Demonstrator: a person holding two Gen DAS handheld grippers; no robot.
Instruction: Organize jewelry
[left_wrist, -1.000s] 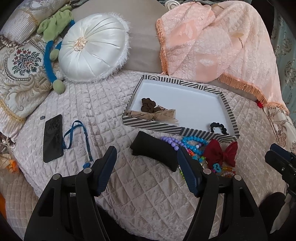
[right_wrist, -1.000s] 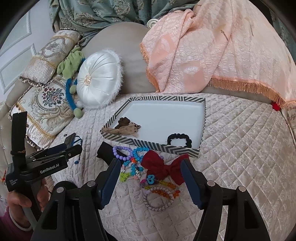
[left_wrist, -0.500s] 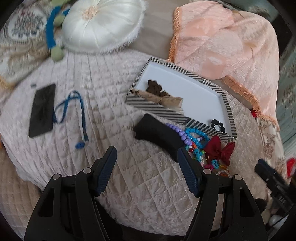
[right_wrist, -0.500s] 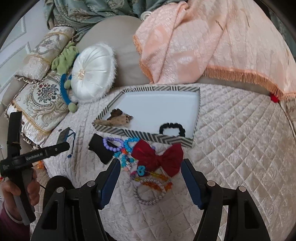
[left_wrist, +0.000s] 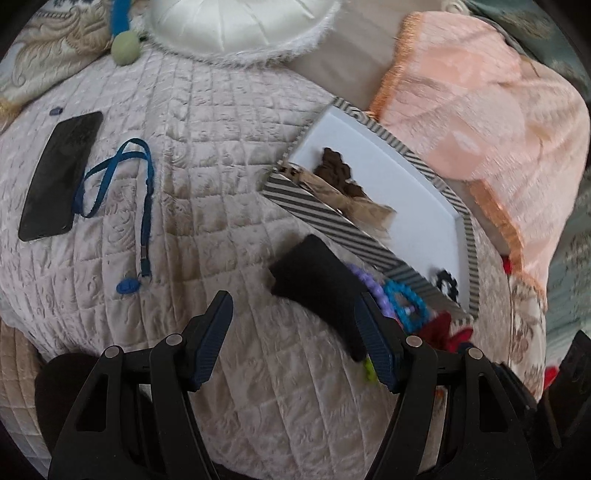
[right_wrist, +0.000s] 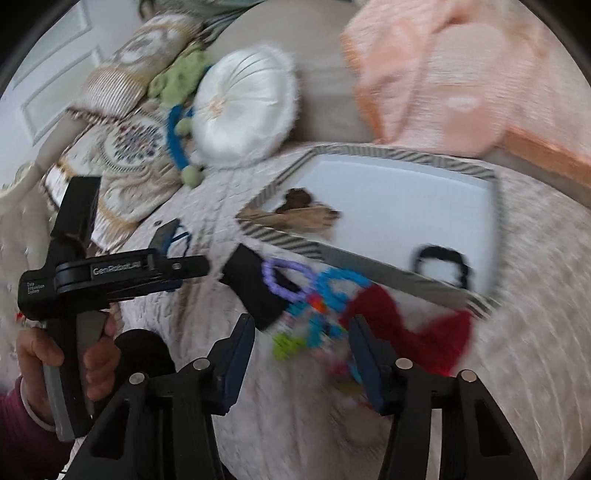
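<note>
A striped tray (left_wrist: 325, 212) (right_wrist: 369, 258) with a white floor lies on the quilted bed. It holds a brown scrunchie (left_wrist: 334, 171), a tan bow (left_wrist: 354, 203) and a black scrunchie (right_wrist: 439, 258). In front of it lie a black velvet roll (left_wrist: 321, 280) (right_wrist: 255, 288), purple beads (right_wrist: 280, 275), blue beads (right_wrist: 340, 284), a red bow (right_wrist: 413, 328) and other bright pieces. My left gripper (left_wrist: 295, 310) is open, just before the black roll. My right gripper (right_wrist: 301, 332) is open over the bead pile. The right view is blurred.
A black phone (left_wrist: 61, 175) and a blue lanyard (left_wrist: 144, 199) lie at the left. A white round cushion (right_wrist: 243, 110), patterned pillows (right_wrist: 129, 155) and a green toy (right_wrist: 181, 74) sit behind. A peach blanket (left_wrist: 491, 110) hangs behind the tray.
Both grippers have moved forward and down toward the jewelry pile. The left view has swung right and closer to the black roll. Both stay open.
</note>
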